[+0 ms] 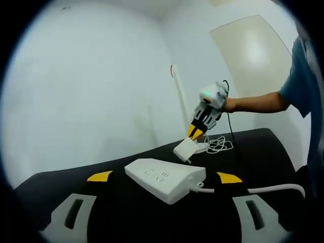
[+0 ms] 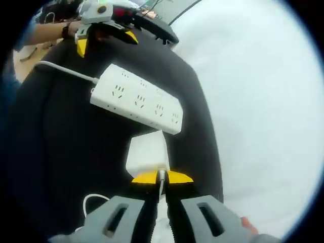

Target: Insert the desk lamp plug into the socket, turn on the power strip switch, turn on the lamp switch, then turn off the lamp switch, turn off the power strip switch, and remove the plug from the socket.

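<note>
On the black worktop (image 1: 263, 152) the white strip (image 1: 164, 178) lies near the middle, sockets up, its thick cord (image 1: 263, 190) leaving one end. Dark cloth lies free all round it, and the worktop's far edge runs close behind it, against a pale wall (image 1: 86, 91).

Seen from the left gripper view, the right gripper (image 1: 196, 133) comes down from above, a person's hand and forearm behind it, and its yellow-tipped fingers (image 1: 192, 131) are clenched on the white plug (image 1: 185, 150). The plug hangs tilted just off the strip's far edge, above the cloth, apart from the sockets. Behind it a thin white lead (image 1: 218, 145) lies in loose loops on the worktop.

From the right gripper view, the same plug (image 2: 148, 154) sits between the right gripper (image 2: 162, 177) and the strip (image 2: 136, 98), with a narrow dark gap left before the strip's long side. Four socket groups run along the strip's top face. The left gripper (image 2: 104, 35) hovers beyond the strip's corded end, its yellow tips well apart and holding nothing; in its own view they stand wide either side of the strip. A pale door panel (image 1: 253, 55) stands in the corner of the room.
</note>
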